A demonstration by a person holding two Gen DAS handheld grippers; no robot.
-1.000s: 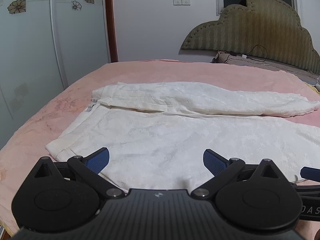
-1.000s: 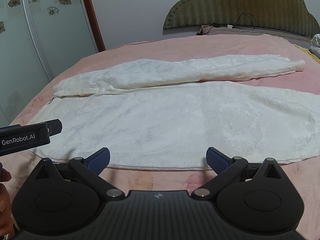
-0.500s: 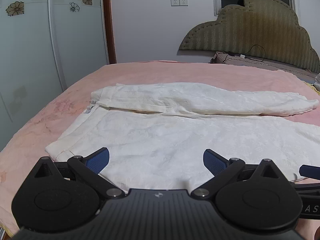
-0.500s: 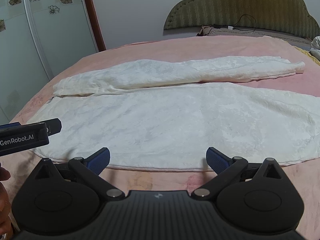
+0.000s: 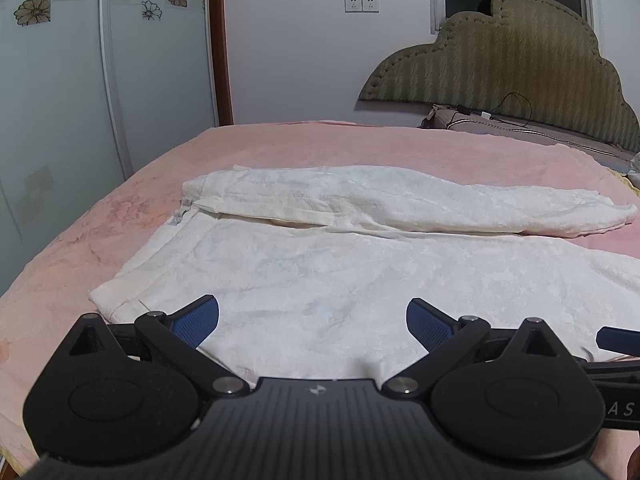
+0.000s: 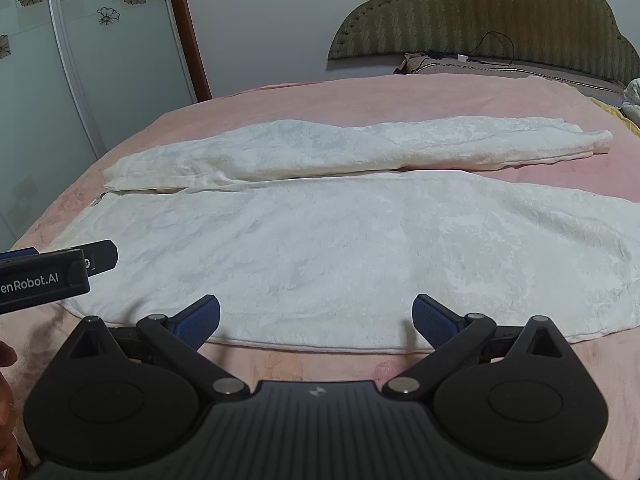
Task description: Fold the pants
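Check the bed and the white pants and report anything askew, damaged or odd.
Nothing is damaged or spilled. The white pants lie spread on the pink bed; the far leg is narrower and bunched, while the near leg lies wide and flat.

Both wrist cameras sit low at the bed's (image 5: 360, 148) near edge, facing across the pants (image 5: 340, 264) toward the headboard (image 6: 480, 16). The right view looks from farther right. Both share pants, bed and headboard; each glimpses the other's tongs.
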